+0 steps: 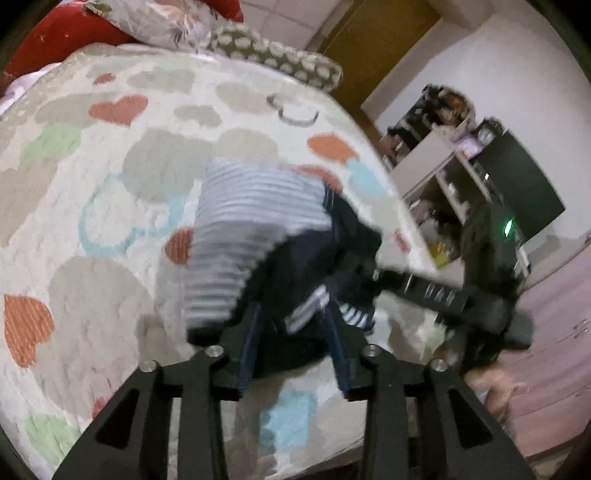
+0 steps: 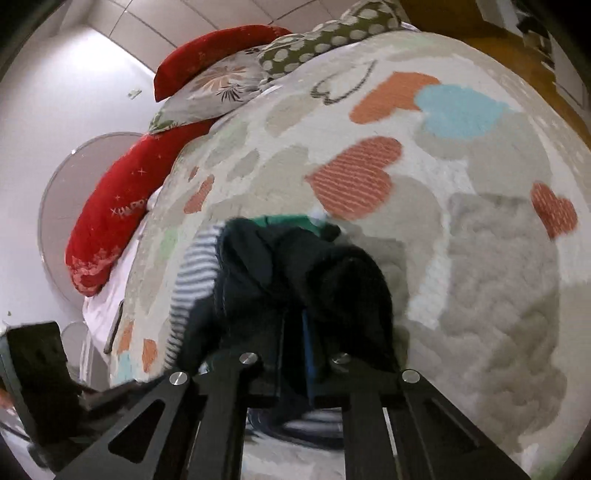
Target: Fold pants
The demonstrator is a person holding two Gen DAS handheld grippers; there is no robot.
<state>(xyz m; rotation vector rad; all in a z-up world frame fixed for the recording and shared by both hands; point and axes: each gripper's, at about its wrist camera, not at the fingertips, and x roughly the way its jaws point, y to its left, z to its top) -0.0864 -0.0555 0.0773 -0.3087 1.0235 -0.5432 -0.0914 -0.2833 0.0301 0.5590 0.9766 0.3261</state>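
Left wrist view, left to right: red pillow [image 1: 55,40] at the far head of the bed, floral pillow [image 1: 162,22] next to it, dotted pillow [image 1: 280,59] further right. Heart-patterned blanket [image 1: 92,221] spread over the bed. Pants [image 1: 280,258] bunched mid-blanket, dark navy with a grey-striped lining turned outward, partly lifted off the blanket, blurred. Left claw [image 1: 291,354] pinching a dark fold of the pants between its fingers. Right claw [image 1: 365,273] reaching in from the right edge, fingertips buried in the dark cloth. Shelf unit [image 1: 443,155] beyond the bed at right, cluttered with small items too blurred to name; dark screen [image 1: 517,184] beside it.

Right wrist view, left to right: left claw [image 2: 122,387] low at the left edge, tips hidden by cloth, spread impossible to tell here. Red pillow [image 2: 118,214] along the left side of the bed. Pants [image 2: 295,280] heaped at centre, striped lining at left, a strip of green at the top edge. Right claw [image 2: 295,354] pressed together on the dark cloth. Blanket [image 2: 480,240] filling the right.
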